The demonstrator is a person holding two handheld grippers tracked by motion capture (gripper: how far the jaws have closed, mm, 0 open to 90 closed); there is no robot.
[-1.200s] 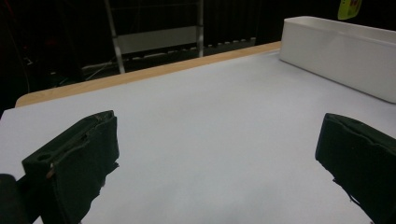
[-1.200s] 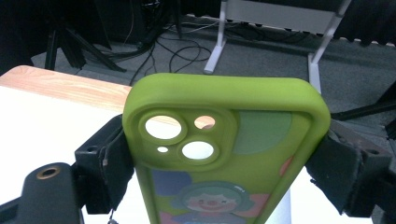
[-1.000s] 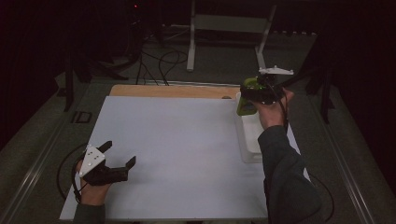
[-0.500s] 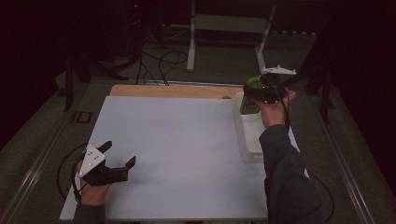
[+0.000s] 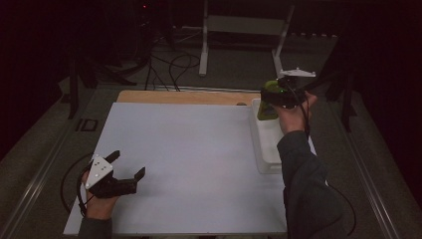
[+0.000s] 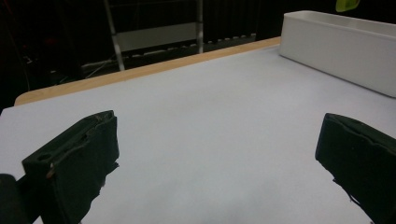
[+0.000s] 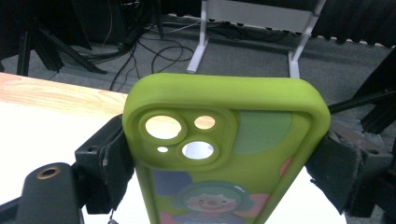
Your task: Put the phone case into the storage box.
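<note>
On my left, the left gripper (image 5: 125,169) rests low on the white counter (image 5: 189,159) with its jaws spread wide and nothing between them. Over to the right, the right gripper (image 5: 272,97) has its jaws clamped on the sides of a green phone case (image 7: 224,154), held up above the far end of the white bin (image 5: 266,144). My worry is slip: the case looks soft, so the squeeze could let it twist free and miss the bin. The right gripper view gives me the case's camera cut-outs and cartoon print; the high view shows where it hangs.
</note>
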